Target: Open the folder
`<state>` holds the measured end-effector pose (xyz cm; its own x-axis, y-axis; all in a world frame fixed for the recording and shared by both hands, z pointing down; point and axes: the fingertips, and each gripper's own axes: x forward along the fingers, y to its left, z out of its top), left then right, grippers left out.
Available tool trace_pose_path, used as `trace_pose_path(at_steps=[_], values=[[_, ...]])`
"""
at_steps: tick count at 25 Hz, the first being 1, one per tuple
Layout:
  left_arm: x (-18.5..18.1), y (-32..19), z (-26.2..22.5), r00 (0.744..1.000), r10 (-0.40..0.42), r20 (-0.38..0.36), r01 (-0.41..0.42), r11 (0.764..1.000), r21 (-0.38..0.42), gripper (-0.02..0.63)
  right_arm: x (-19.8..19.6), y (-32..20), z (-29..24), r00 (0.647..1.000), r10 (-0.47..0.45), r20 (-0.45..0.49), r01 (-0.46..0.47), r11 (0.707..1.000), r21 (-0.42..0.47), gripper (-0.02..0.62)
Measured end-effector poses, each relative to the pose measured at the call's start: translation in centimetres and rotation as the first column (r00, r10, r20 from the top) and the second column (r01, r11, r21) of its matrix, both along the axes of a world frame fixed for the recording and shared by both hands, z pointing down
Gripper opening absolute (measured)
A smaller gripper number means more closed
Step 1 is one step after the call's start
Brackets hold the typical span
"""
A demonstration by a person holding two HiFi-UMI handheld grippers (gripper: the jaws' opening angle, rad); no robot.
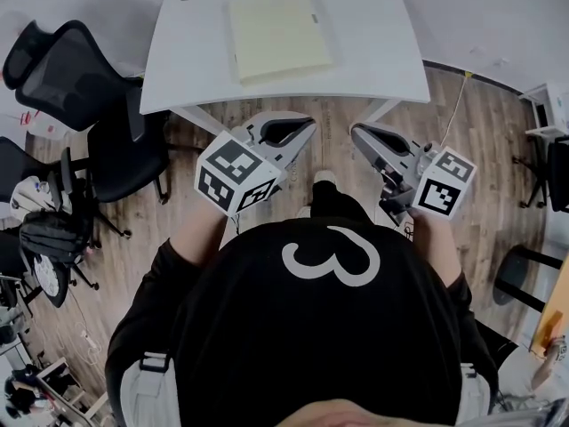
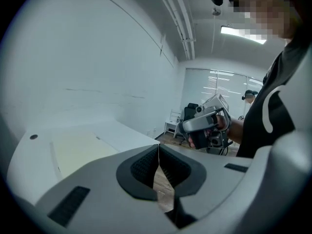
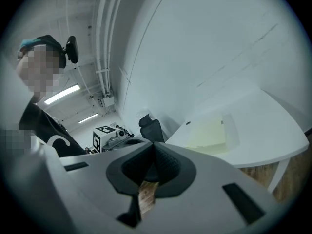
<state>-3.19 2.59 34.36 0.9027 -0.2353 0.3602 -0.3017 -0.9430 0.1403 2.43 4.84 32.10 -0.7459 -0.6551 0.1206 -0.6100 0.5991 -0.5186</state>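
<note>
Scanning from the left: black mesh office chairs (image 1: 84,105) stood on the wood-plank floor (image 1: 480,123), well apart from the work.

Next came the left tongs (image 1: 293,130), grey plastic w/ black ribbed pads. They were held low in front of the white smooth-topped bench (image 1: 373,52), over the floor and not over the top. In the left gripper view the pads sat pressed together w/ nothing btwn them.

The flat pale-yellow rectangular folder (image 1: 277,36) lay shut on the bench, a touch left of centre. It was ahead of both tongs and well apart from either. From the head view it looked approx square, so I couldn't tell its long axis for sure; its edges ran roughly parallel to the bench's near edge.

Furthest right, the right tongs (image 1: 363,137), same grey build, were likewise closed and empty. They were also short of the bench's near edge and angled in toward the left pair.

Judging by that layout, the left tongs were prob. slightly nearer. Either pair would need to go forward and up over the near edge to reach the cover.
</note>
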Motion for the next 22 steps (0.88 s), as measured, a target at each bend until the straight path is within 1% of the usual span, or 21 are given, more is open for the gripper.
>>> trace_pose_path(at_steps=[3,6,8,12,15,19,22], values=[[0.4,-0.4,0.7,0.999,0.017,0.05,-0.018,0.999,0.032,0.017,0.5,-0.6,0.1,1.0,0.007,0.01,-0.007,1.0,0.002,0.025],[2.1,-3.1,1.7,0.994,0.007,0.111,-0.014,0.998,0.063,0.017,2.6,-2.8,0.7,0.999,0.011,0.034,-0.011,1.0,-0.01,0.025],[3.2,-5.2,2.2,0.992,-0.011,0.122,0.004,0.998,0.055,0.017,4.1,-4.4,1.5,0.999,0.02,0.04,-0.019,0.999,-0.027,0.025],[4.2,-8.6,3.1,0.989,-0.054,0.137,0.047,0.998,0.049,0.017,6.0,-7.0,2.7,0.998,0.041,0.057,-0.038,0.998,-0.048,0.025],[4.8,-10.9,4.1,0.981,-0.071,0.179,0.064,0.997,0.045,0.017,7.0,-8.5,3.8,0.996,0.048,0.077,-0.042,0.997,-0.071,0.025],[5.3,-13.5,5.5,0.969,-0.082,0.234,0.073,0.996,0.048,0.018,7.6,-9.9,5.3,0.996,0.041,0.08,-0.033,0.994,-0.102,0.025],[5.7,-15.3,6.4,0.962,-0.097,0.254,0.087,0.995,0.048,0.018,8.1,-10.9,6.1,0.995,0.044,0.094,-0.032,0.992,-0.12,0.025]])
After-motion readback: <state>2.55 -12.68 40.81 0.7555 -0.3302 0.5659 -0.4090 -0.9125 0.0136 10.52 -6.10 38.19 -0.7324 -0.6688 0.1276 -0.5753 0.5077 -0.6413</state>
